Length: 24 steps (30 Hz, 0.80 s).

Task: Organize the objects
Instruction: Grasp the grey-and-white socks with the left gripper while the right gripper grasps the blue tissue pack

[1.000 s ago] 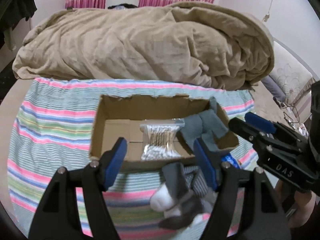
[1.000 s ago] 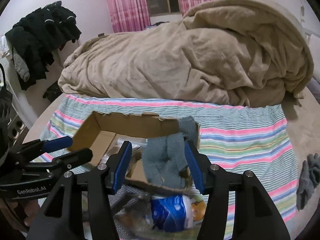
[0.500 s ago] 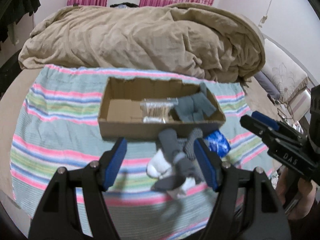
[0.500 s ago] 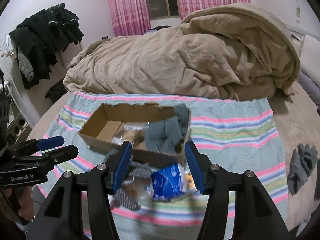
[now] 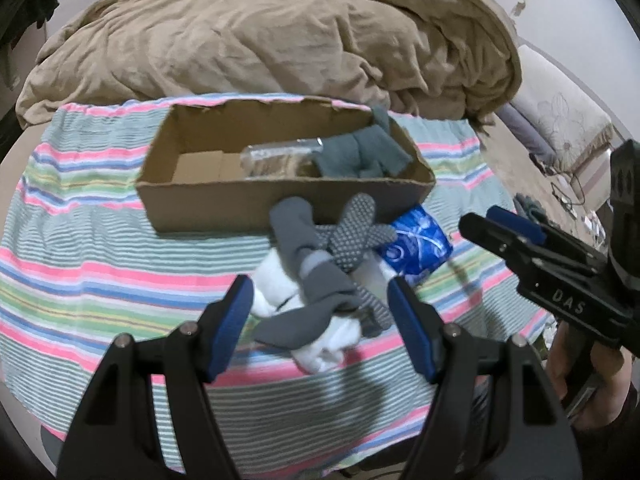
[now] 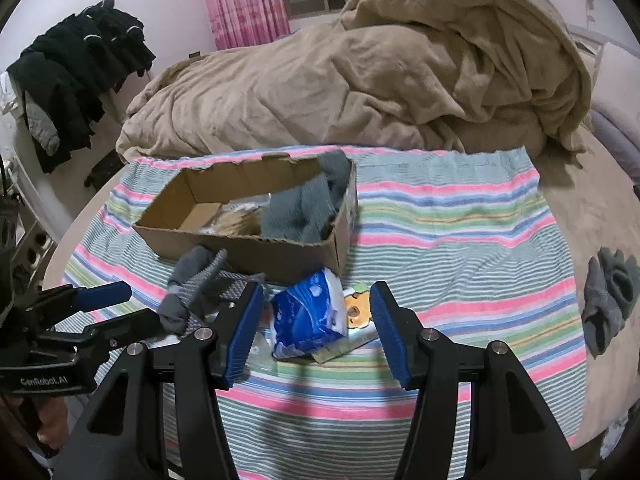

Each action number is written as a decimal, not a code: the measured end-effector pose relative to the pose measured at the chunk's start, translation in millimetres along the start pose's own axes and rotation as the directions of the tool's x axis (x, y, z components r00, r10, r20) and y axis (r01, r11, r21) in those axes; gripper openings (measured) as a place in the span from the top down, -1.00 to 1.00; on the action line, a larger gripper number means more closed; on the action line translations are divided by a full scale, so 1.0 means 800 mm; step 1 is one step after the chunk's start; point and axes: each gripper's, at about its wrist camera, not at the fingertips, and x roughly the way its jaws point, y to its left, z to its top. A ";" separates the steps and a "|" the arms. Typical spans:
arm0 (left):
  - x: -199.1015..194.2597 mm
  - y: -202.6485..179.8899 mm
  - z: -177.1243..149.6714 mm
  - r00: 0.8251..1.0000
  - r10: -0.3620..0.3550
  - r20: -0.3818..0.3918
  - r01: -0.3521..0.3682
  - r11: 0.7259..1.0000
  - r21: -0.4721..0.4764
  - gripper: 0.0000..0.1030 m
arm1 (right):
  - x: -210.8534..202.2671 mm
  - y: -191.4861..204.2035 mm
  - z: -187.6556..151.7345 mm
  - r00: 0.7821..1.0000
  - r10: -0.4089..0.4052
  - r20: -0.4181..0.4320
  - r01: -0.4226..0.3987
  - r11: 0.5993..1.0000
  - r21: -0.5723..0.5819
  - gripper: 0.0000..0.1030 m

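Two grippers have drawn back from the box (image 5: 280,200) in the past second, both wide open and empty, leaving a grey cloth (image 5: 360,154) inside that a second ago sat between the right gripper's fingers at the box's right end. That reads as one item stowed and the next pick pending.

The striped cloth (image 6: 460,216) covers the near bed, a tan blanket (image 6: 380,80) heaped behind it. The box sits on the stripes, its left part bare cardboard, a clear pack of cotton swabs (image 5: 276,158) at the middle and the grey cloth draped up the right wall.

Still loose in front of the box: a socks heap (image 5: 316,276) of grey, dotted and white pieces, now framed by the left gripper (image 5: 320,328), and just right of it a blue pack (image 6: 308,320), lying between the fingers of the right gripper (image 6: 316,332) but seemingly not touched. A small bear-print packet (image 6: 356,308) peeks from under the blue pack. More grey socks (image 6: 608,300) lie well apart, off the stripes at the right.
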 end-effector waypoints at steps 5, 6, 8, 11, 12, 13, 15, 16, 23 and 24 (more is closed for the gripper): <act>0.016 -0.007 0.002 1.000 0.028 -0.006 -0.028 0.999 0.016 -0.38 | 0.014 -0.015 -0.006 1.000 0.006 -0.020 -0.006 1.000 0.021 -0.13; 0.018 -0.007 0.002 1.000 0.028 -0.003 -0.028 0.999 0.015 -0.38 | 0.017 -0.017 -0.007 1.000 0.008 -0.023 -0.008 1.000 0.023 -0.13; 0.025 -0.005 0.003 0.999 0.034 -0.002 -0.034 0.999 0.010 -0.36 | 0.025 -0.021 -0.009 0.999 0.013 -0.033 -0.012 1.000 0.029 -0.13; 0.036 0.001 0.002 1.000 0.026 -0.017 -0.026 1.000 -0.009 -0.16 | 0.037 -0.025 -0.012 0.999 0.022 -0.049 -0.020 0.999 0.036 -0.13; 0.039 0.002 0.001 0.999 0.024 -0.024 -0.024 1.000 -0.013 -0.10 | 0.041 -0.025 -0.013 0.998 0.026 -0.055 -0.024 0.999 0.039 -0.13; 0.042 0.003 0.000 0.999 0.017 -0.029 -0.017 1.000 -0.016 -0.02 | 0.046 -0.026 -0.015 0.998 0.032 -0.061 -0.030 0.999 0.042 -0.13; 0.044 0.002 -0.002 1.000 0.010 -0.025 -0.010 1.000 -0.009 0.05 | 0.053 -0.024 -0.018 0.997 0.039 -0.073 -0.036 0.998 0.042 -0.13; 0.043 0.002 -0.003 1.000 0.006 -0.017 -0.006 1.000 -0.005 0.08 | 0.056 -0.023 -0.019 0.996 0.045 -0.077 -0.042 0.998 0.040 -0.13; 0.036 0.002 -0.004 1.000 -0.018 -0.009 0.018 1.000 0.002 0.38 | 0.065 -0.010 -0.025 0.994 0.052 -0.098 -0.052 0.999 0.008 0.52; 0.035 0.003 -0.004 1.000 -0.020 -0.006 0.020 1.000 0.003 0.39 | 0.063 -0.008 -0.025 0.994 0.049 -0.096 -0.049 0.999 0.002 0.54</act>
